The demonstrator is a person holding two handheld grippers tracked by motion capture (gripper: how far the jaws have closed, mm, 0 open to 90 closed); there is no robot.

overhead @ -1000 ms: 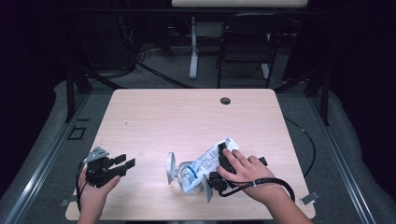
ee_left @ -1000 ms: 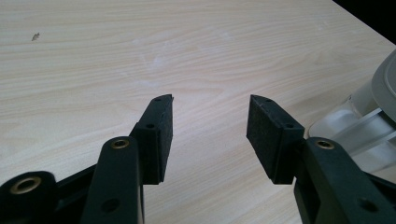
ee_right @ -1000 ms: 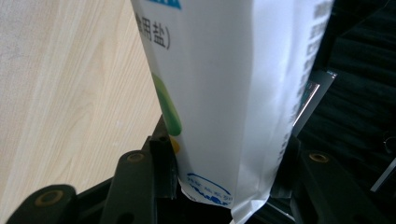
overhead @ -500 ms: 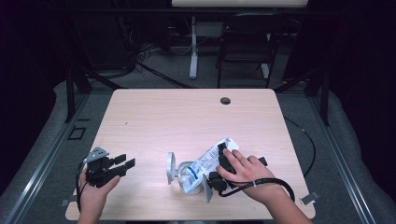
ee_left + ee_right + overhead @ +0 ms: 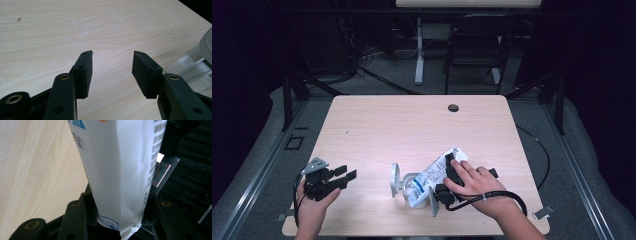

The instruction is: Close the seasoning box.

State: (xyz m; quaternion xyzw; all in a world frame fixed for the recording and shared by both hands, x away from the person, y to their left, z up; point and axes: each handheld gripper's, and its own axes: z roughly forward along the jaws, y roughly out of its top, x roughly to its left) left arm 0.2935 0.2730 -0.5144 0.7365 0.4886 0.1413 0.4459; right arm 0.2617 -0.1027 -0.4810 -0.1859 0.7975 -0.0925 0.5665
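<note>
White printed pouch [image 5: 437, 172] lies in the lower centre of the high view, on the pale wooden table [image 5: 412, 125], its lower end against a grey-white plastic holder [image 5: 404, 185]. The right gripper [image 5: 447, 187] is clamped on the pouch: in the right gripper view the 2 black jaws press its white film [image 5: 120, 177] from both sides, near the bottom seam. The left gripper [image 5: 343, 176] sits at the lower left of the high view, jaws apart and holding nothing, well apart from the pouch.

Judgement: the grasp is made; any lifting, placing or work by the left gripper is left to do.

Differences between views: the left gripper view shows bare wood between its pads [image 5: 85, 72] and the holder's edge [image 5: 200, 57] at frame right (detail the high view blurs). The high view alone gives the overall layout.
</note>
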